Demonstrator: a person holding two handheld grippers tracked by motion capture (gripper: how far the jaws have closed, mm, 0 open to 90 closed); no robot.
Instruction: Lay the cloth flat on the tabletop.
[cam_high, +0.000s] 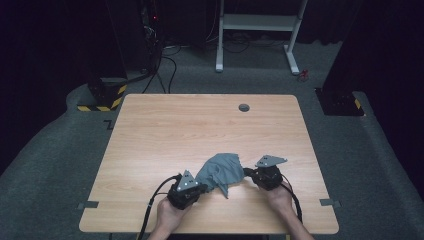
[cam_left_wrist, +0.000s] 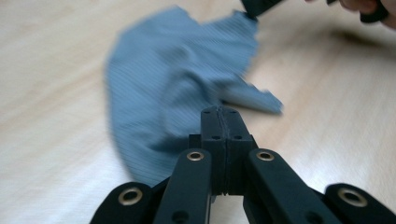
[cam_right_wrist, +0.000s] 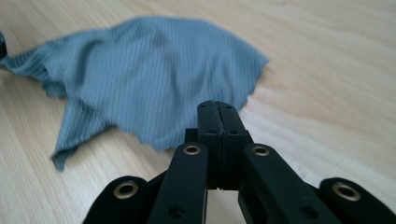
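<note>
- A grey-blue cloth (cam_high: 221, 171) lay crumpled at the lower middle of the high view, on the near part of the counter (cam_high: 200, 125), between the two tongs.
- The left tongs (cam_high: 199, 187) sat at the cloth's lower left edge. In the left gripper view their jaws were pressed together over the cloth (cam_left_wrist: 177, 84); whether any fabric was pinched between them could not be told.
- The right tongs (cam_high: 248, 172) sat at the cloth's right edge. In the right gripper view their jaws were likewise clenched, just short of the hem of the cloth (cam_right_wrist: 149, 70), and a grip on it could not be confirmed.
- The step in hand looked like taking hold of opposite edges to spread or fold the cloth.
- The next move would likely call for a firm pinch on each side, then drawing the tongs apart, evenly, so the cloth flattens without slipping free.
</note>
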